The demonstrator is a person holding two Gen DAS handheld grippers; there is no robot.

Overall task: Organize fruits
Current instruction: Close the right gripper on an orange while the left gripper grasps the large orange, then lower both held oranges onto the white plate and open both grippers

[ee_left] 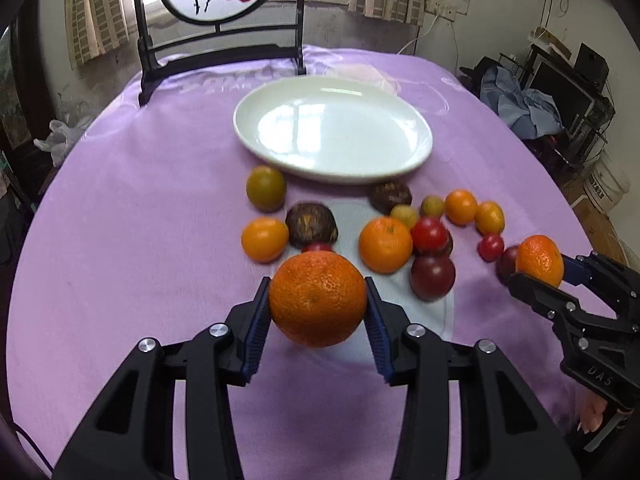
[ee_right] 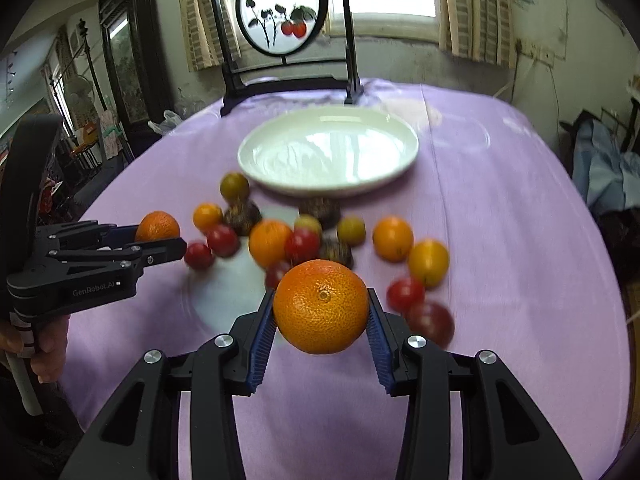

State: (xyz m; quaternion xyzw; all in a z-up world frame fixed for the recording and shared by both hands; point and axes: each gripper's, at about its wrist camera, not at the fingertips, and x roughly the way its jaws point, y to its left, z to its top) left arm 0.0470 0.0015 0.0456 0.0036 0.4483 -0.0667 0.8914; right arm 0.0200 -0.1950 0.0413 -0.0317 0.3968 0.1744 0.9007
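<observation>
A: Where are the fruits held?

B: One orange (ee_left: pixel 318 298) is clamped between the pads of the left gripper (ee_left: pixel 318 308), lifted clear of the cloth. A second orange (ee_right: pixel 321 306) is gripped the same way by the right gripper (ee_right: pixel 322 312). Both sets of jaws are closed only to the fruit's width.

A: How should the carry be done?

B: Judging from the empty white plate (ee_left: pixel 416 160) just beyond the loose fruit pile (ee_left: pixel 386 244), each orange is probably meant to be set there. The pile should be passed over, not through, and each orange lowered before release so rolling is avoided.

A: And the surroundings?

B: A purple cloth (ee_left: pixel 140 200) is spread over the table. A black-framed painted screen (ee_right: pixel 282 12) is stood at the far edge, before a curtained window.
</observation>
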